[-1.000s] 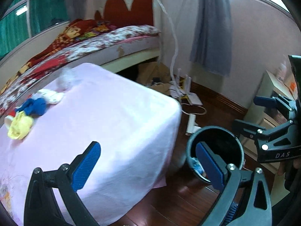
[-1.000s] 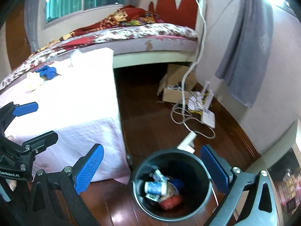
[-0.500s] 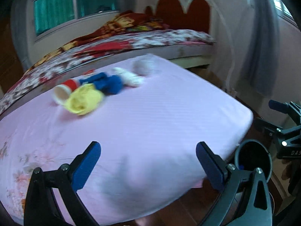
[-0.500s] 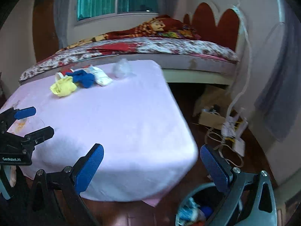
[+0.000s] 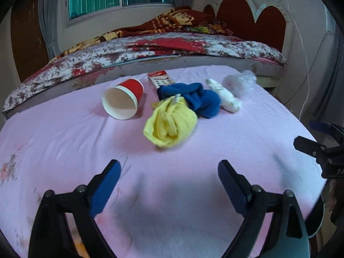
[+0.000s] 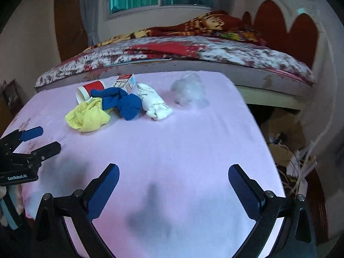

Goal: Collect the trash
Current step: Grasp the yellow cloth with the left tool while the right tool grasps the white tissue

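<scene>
While toppled, the red cup [image 5: 123, 100] mouths toward the camera.

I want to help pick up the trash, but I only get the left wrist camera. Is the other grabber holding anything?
Observer: No. The right gripper is open, with nothing between its blue pads, only the pink table cover below.
Operator: What's down past the right side?
Observer: Some cardboard and a tangle of white cables lie on the floor.
Operator: Is the red cup easy to see from there?
Observer: Only partly. In the right wrist view the blue cloth and the yellow cloth hide much of it.
</scene>
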